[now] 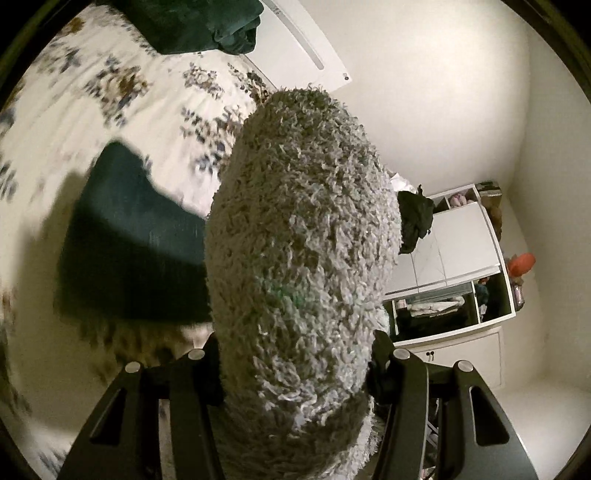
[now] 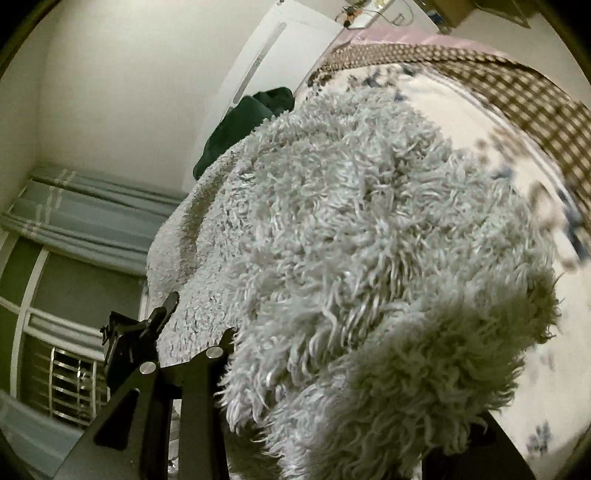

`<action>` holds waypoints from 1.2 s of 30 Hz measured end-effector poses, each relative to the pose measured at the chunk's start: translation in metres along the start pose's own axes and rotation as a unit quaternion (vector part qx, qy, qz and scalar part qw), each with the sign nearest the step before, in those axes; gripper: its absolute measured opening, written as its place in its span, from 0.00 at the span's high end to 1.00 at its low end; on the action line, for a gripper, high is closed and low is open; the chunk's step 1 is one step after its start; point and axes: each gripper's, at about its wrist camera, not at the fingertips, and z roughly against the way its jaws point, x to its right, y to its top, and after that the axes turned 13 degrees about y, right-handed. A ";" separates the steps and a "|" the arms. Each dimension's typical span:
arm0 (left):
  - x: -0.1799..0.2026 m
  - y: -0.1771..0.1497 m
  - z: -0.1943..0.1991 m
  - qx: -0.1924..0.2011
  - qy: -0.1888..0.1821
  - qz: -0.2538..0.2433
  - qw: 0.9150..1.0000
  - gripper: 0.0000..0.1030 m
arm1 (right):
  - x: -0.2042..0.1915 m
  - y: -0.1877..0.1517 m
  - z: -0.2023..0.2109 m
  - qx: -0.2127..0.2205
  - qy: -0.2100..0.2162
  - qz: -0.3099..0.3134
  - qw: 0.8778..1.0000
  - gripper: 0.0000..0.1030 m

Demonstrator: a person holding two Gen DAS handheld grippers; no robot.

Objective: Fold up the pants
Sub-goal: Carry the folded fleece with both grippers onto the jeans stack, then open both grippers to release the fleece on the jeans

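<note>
The fuzzy pale grey-green pants [image 1: 299, 236] fill the middle of the left wrist view, bunched up between the fingers of my left gripper [image 1: 295, 354], which is shut on them and holds them above the bed. In the right wrist view the same shaggy pants [image 2: 354, 266] drape over and between the fingers of my right gripper [image 2: 332, 373], which is shut on them; its right finger is hidden under the fabric. The other gripper [image 2: 140, 332] shows at lower left, also against the pants.
A bed with a white floral cover [image 1: 122, 96] lies below. A dark teal folded garment [image 1: 129, 236] lies on it, and another dark teal pile [image 1: 207, 26] sits near the headboard. A checked blanket [image 2: 517, 92] crosses the bed. A white open wardrobe [image 1: 458, 258] stands against the wall.
</note>
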 end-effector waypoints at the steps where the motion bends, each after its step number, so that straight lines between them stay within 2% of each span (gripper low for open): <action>1: -0.005 0.014 -0.007 -0.001 0.001 -0.002 1.000 0.50 | -0.002 0.013 -0.022 0.003 -0.002 -0.001 1.000 0.62; 5: -0.044 0.072 -0.044 -0.015 0.002 0.013 1.000 0.50 | 0.007 0.043 -0.093 0.006 -0.015 -0.003 1.000 0.62; 8: -0.080 0.102 -0.077 -0.038 0.021 0.033 0.999 0.50 | 0.023 0.061 -0.140 -0.002 -0.034 -0.009 0.999 0.62; 10: -0.102 0.112 -0.095 -0.055 0.042 0.044 0.997 0.49 | 0.039 0.066 -0.165 -0.014 -0.053 -0.015 0.998 0.63; 13: -0.131 0.117 -0.116 -0.084 0.096 0.048 0.991 0.47 | 0.063 0.070 -0.198 -0.035 -0.080 -0.023 0.996 0.62; 15: -0.141 0.114 -0.121 -0.090 0.111 0.048 0.989 0.45 | 0.074 0.068 -0.211 -0.048 -0.095 -0.019 0.994 0.62; 20: -0.130 0.104 -0.109 -0.078 0.152 0.008 0.985 0.36 | 0.081 0.078 -0.222 -0.073 -0.126 -0.015 0.989 0.48; 24: -0.110 0.094 -0.092 -0.061 0.217 -0.045 0.973 0.27 | 0.074 0.076 -0.213 -0.088 -0.171 -0.003 0.981 0.28; 26: -0.103 0.090 -0.088 -0.054 0.241 -0.071 0.966 0.24 | 0.065 0.071 -0.203 -0.093 -0.197 0.011 0.976 0.14; 28: -0.094 0.084 -0.082 -0.051 0.262 -0.092 0.959 0.18 | 0.061 0.065 -0.193 -0.099 -0.221 0.018 0.970 0.11; 31: -0.088 0.075 -0.077 -0.053 0.270 -0.103 0.956 0.18 | 0.058 0.058 -0.179 -0.101 -0.249 0.025 0.963 0.06; 36: -0.072 0.052 -0.070 -0.055 0.289 -0.124 0.948 0.18 | 0.049 0.050 -0.155 -0.097 -0.277 0.030 0.956 0.06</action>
